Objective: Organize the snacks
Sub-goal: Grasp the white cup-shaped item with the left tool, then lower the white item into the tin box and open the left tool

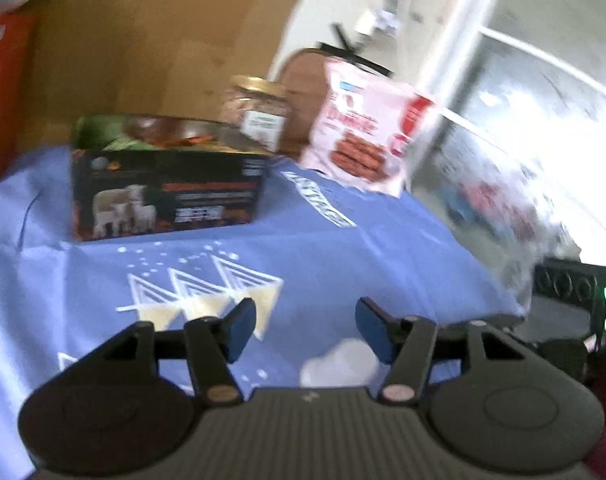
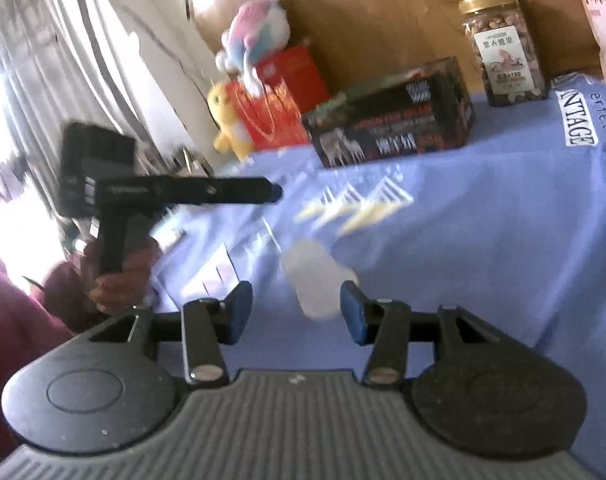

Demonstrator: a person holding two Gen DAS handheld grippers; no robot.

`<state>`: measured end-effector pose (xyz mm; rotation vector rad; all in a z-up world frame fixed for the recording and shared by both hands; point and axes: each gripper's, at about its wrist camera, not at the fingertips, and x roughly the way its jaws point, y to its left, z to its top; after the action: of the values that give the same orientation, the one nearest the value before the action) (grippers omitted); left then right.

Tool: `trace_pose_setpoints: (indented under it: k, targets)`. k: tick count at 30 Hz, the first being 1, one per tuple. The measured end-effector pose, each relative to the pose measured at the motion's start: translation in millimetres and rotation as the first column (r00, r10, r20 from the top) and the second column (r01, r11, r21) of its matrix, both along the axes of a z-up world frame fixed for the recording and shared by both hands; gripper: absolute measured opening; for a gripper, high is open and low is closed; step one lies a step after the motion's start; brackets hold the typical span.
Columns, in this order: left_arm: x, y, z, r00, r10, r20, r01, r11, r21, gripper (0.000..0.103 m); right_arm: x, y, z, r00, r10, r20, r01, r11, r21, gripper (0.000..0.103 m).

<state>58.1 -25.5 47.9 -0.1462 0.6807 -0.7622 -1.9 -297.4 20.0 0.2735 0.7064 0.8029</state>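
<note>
I'm at a table under a blue cloth [image 1: 343,240] with white triangle prints and lettering. Brown cardboard backdrop [image 1: 151,32] behind it. Window [image 1: 543,128] off my right, blown out by daylight; pale curtains [image 2: 63,40] in the right wrist view. Rounded wooden chair back [image 1: 303,80] past the far edge. Both views blurred.

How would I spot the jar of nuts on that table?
Start at the blue tablecloth and look to its far edge, by the brown cardboard. Just beyond the dark box stands the nut jar: the only clear, gold-lidded container there.
</note>
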Motion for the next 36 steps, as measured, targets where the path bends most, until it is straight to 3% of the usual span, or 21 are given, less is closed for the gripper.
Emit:
trace_pose_setpoints:
  k: [4, 10, 13, 14, 18, 23, 30, 36]
  targets:
    - [-21, -19, -1, 0.996, -0.073, 0.043, 0.071, 0.996, 0.051, 0.059, -1, 23, 0, 0.996, -0.008, 0.084, 0.018, 0.992, -0.127, 0.052]
    - [-23, -40, -19, 0.997, -0.068, 0.035, 0.063, 0.989, 0.136, 0.053, 1, 51, -9, 0.976, 0.036, 0.214, 0.033, 0.950, -0.310, 0.051]
    - [-16, -46, -29, 0.997, -0.077, -0.006, 0.077, 0.987, 0.144, 0.035, 5, 52, -15, 0.977, 0.031, 0.212, 0.040, 0.946, -0.320, 0.051]
    - [-15, -45, -29, 0.997, -0.073, -0.006, 0.073, 0.988, 0.134, 0.034, 6, 51, -16, 0.978, 0.026, 0.208, 0.043, 0.947, -0.317, 0.050]
    - [-6, -34, -23, 0.998, -0.055, -0.018, 0.056, 0.994, 0.095, 0.033, 11, 54, -15, 0.974, 0.020, 0.228, 0.052, 0.951, -0.305, 0.034]
    - [16, -15, 1, 1.000, 0.007, 0.014, -0.007, 0.999, 0.036, 0.033, 24, 71, 4, 0.951, 0.011, 0.308, 0.082, 0.954, -0.289, 0.034]
    - [76, 0, 46, 0.985, 0.145, 0.098, -0.144, 0.989, -0.019, 0.034, 85, 104, 39, 0.893, -0.021, 0.449, 0.169, 0.942, -0.290, 0.034]
    - [155, -3, 47, 0.975, 0.215, 0.054, -0.212, 0.976, -0.049, 0.036, 160, 119, 39, 0.894, -0.086, 0.439, 0.237, 0.923, -0.302, 0.034]
